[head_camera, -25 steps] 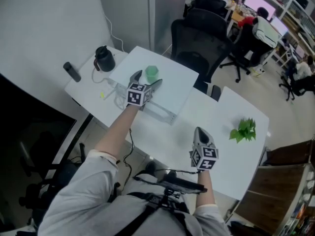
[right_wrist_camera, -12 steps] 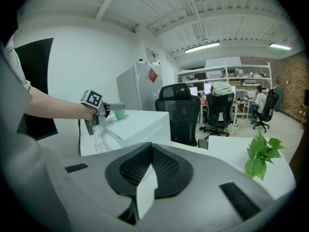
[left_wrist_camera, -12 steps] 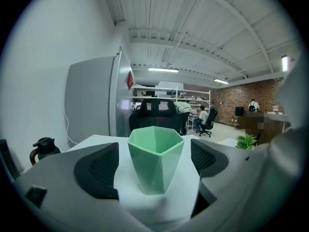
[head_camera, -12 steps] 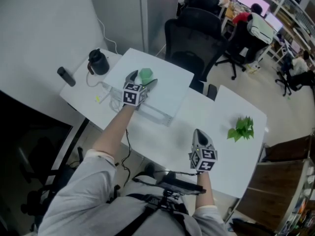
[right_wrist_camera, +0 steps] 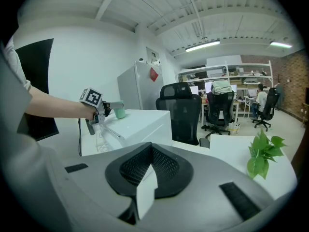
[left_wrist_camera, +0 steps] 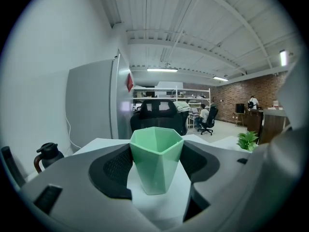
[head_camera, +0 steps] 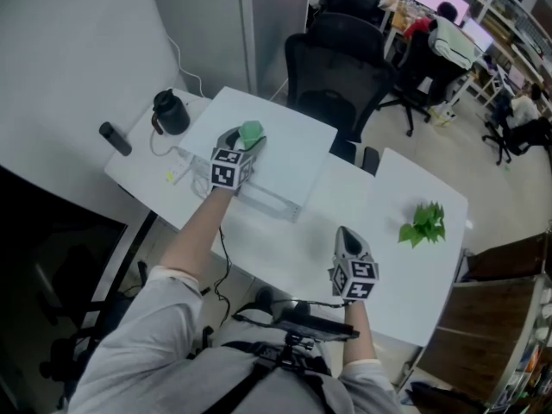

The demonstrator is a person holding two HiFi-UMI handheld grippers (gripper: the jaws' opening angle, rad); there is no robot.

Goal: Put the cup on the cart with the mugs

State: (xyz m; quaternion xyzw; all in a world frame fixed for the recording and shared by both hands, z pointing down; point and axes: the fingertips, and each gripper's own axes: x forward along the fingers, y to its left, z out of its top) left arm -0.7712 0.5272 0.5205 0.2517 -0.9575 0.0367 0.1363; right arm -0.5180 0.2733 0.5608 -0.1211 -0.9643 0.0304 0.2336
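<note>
Between the left gripper's (head_camera: 245, 136) fingers (left_wrist_camera: 112, 167), freshly closed onto its sides: green cup (left_wrist_camera: 156, 158) upright, mouth up

Left arm stretched forward; left gripper (head_camera: 242, 137) jaws just closing, pads against green cup (left_wrist_camera: 156, 158) sides. Right arm bent, held low; right gripper (head_camera: 344, 234) jaws together, empty.

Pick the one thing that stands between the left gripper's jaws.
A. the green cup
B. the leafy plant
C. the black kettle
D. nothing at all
A: the left gripper view shows the green cup upright on the white table, between the pads of the left gripper, whose jaws have just been closing on it.
</note>
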